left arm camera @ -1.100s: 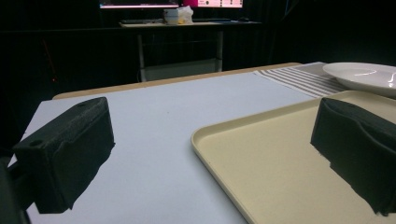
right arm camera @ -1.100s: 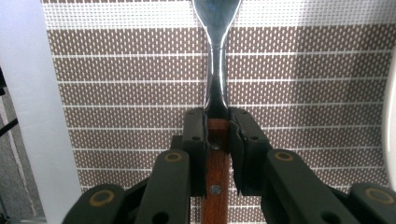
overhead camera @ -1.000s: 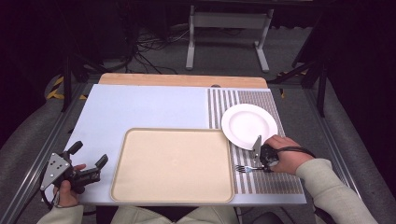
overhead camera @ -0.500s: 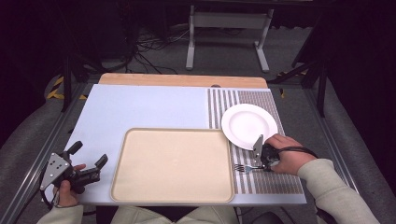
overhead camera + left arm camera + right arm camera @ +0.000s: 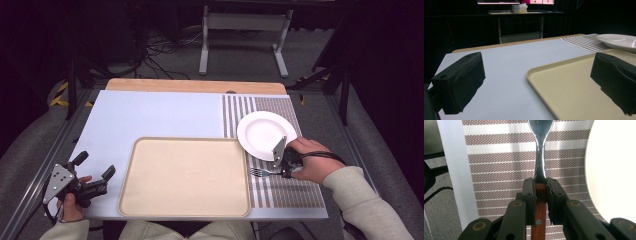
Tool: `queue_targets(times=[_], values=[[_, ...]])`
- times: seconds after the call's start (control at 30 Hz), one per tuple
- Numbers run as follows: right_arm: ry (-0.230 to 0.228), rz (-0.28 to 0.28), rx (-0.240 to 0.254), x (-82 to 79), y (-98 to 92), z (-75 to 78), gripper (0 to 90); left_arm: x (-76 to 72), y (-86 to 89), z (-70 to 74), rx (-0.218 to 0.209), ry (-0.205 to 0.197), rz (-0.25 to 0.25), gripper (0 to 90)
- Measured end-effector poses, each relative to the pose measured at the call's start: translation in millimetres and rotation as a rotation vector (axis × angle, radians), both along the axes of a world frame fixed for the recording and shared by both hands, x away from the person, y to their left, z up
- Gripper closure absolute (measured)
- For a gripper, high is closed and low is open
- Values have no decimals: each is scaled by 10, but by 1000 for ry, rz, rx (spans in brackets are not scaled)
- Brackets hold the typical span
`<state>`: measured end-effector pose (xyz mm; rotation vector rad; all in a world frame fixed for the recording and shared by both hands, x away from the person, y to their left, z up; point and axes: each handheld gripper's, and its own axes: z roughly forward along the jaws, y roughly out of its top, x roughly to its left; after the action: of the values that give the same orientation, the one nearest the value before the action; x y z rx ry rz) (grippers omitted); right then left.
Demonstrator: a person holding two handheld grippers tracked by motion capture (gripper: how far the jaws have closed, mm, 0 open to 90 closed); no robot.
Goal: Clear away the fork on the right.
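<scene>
My right gripper [image 5: 540, 192] is shut on the brown wooden handle of a fork [image 5: 540, 157], whose metal neck runs straight ahead over the striped placemat [image 5: 499, 165]. From above, the fork [image 5: 257, 172] points left from the right gripper [image 5: 276, 171], just below the white plate [image 5: 262, 132] and beside the tray's right edge. The left gripper [image 5: 95, 165] rests at the table's front left corner, left of the beige tray [image 5: 185, 175]. Its jaws stand wide open with nothing between them. In the left gripper view, the left gripper [image 5: 539, 82] faces the tray's corner [image 5: 574, 87].
The placemat [image 5: 280, 192] covers the right part of the pale blue table top [image 5: 150, 115]. A wooden strip [image 5: 195, 86] runs along the far edge. Beyond the table stand a metal frame [image 5: 245, 30] and cables on the floor.
The right gripper has risen slightly with the fork in it. The left gripper has stayed where it was.
</scene>
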<state>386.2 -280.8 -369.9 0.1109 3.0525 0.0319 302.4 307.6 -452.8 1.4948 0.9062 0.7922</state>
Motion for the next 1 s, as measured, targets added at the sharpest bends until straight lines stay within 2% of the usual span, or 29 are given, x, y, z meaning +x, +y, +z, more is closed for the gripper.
queue_targets(times=[0.17, 0.33, 0.4, 0.43, 0.6, 0.67, 0.73, 0.9, 1.0], values=[[-19, -23, 26, -6, 21, 95, 778, 1, 0, -3, -1, 2, 0, 0], [-18, -44, 40, -2, 45, 166, 778, 1, -1, -3, -1, 2, 0, 0], [-13, -120, 86, -7, 58, 187, 779, 1, -2, -3, -1, 2, -1, 0], [-17, -122, 101, 0, 63, 196, 779, 1, -2, -3, -1, 2, -1, 0], [-25, -203, 149, 15, 106, 243, 779, 1, 1, -3, -1, 2, 0, 0], [-13, -233, 176, 24, 126, 266, 779, 1, 1, -3, -1, 2, 0, 0], [-1, -288, 203, 19, 153, 281, 779, 1, 1, -3, -1, 2, 0, 0], [17, -355, 263, 11, 236, 314, 779, 1, 1, -3, -1, 2, 0, 0], [22, -375, 276, 12, 272, 329, 779, 1, 2, -2, 0, 2, -1, 0]])
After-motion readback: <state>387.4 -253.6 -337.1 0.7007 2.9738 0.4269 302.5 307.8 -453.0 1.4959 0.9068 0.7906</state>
